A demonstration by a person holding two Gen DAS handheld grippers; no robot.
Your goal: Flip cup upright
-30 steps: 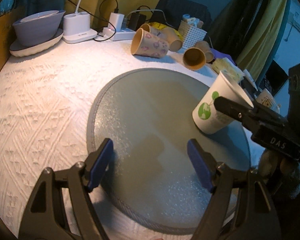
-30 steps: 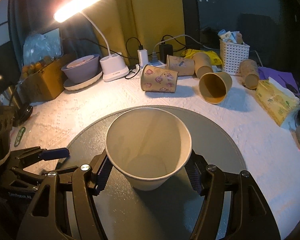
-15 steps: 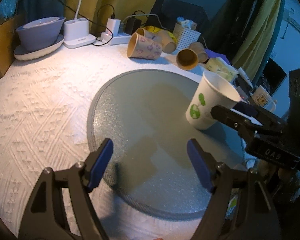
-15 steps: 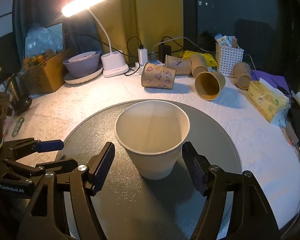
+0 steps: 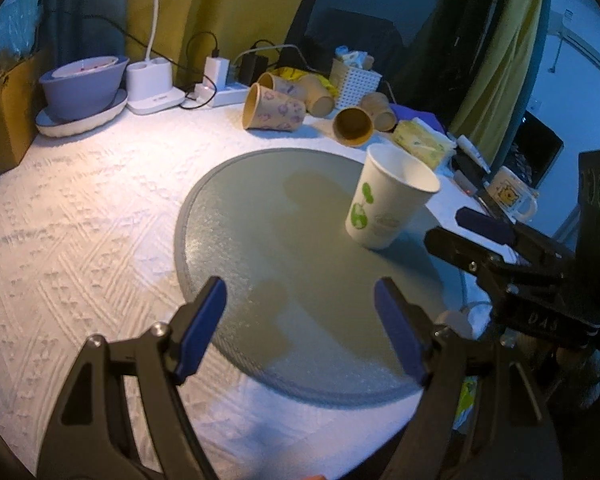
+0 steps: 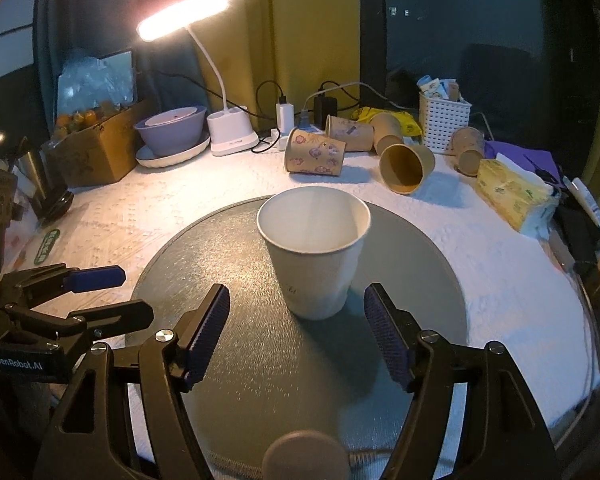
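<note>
A white paper cup with green print (image 5: 388, 204) stands upright, mouth up, on a round grey mat (image 5: 260, 232); in the right wrist view the cup (image 6: 314, 256) is just ahead of my right gripper (image 6: 298, 334). The right gripper is open and empty, its jaws a little short of the cup on either side. It shows from the side in the left wrist view (image 5: 472, 236). My left gripper (image 5: 300, 332) is open and empty over the mat's near edge, left of the cup.
Several brown paper cups (image 6: 314, 156) lie on their sides at the back of the white cloth. A lit desk lamp (image 6: 228, 136), purple bowl (image 6: 172, 130), cardboard box (image 6: 96, 152), white basket (image 6: 444, 120) and tissue pack (image 6: 512, 196) line the back and right.
My right gripper has let go of the cup and drawn back from it; the cup now stands free on the mat. The left gripper has pulled back slightly.
</note>
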